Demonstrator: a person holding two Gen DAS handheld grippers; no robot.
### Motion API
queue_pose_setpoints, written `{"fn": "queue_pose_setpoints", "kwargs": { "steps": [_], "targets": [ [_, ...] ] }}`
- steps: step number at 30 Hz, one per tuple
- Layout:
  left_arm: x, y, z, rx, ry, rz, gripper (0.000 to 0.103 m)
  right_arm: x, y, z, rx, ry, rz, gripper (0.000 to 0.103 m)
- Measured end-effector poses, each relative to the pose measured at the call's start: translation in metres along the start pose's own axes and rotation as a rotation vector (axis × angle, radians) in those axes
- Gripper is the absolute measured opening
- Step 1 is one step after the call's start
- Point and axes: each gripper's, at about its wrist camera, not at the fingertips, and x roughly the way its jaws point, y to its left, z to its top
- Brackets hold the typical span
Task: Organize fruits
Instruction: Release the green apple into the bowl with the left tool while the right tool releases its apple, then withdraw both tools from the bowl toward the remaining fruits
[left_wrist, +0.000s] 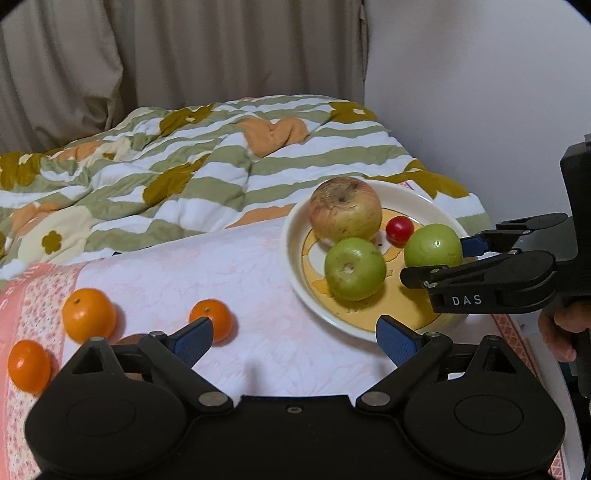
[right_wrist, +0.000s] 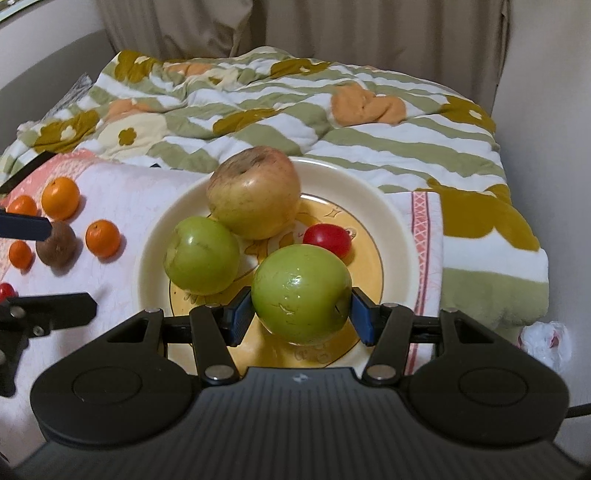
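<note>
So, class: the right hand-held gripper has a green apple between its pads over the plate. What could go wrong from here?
1. The green apple is round and glossy; it may slip from the right hand-held gripper.
2. Set down, it could knock the cherry tomato or the other green apple, both close by on the plate.

I work in a home bedroom: rumpled floral quilt (left_wrist: 207, 177) on a bed, beige curtains (left_wrist: 166, 55) at the far side.
</note>
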Motion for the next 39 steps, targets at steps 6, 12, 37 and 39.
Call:
{"fn": "queue_pose_setpoints", "kwargs": {
  "steps": [6,12,37,39],
  "targets": [
    [-0.006,0.004,-0.007,-0.025,-0.001,0.011,0.097,0.001,0.004,-0.005,-0.038,0.001,0.002,0.087],
    [-0.019,0.005,-0.01,-0.064,-0.015,0.028,0.097,-0.023,0.006,-0.008,-0.011,-0.061,-0.033,0.103],
    [-0.142,0.022,-0.055,-0.094,-0.176,0.143,0.098,-0.146,0.037,-0.024,0.092,-0.156,-0.048,0.103],
    [-0.152,0.035,-0.06,-0.105,-0.188,0.169,0.098,-0.154,0.048,-0.022,0.077,-0.163,-0.048,0.103]
  ]
}}
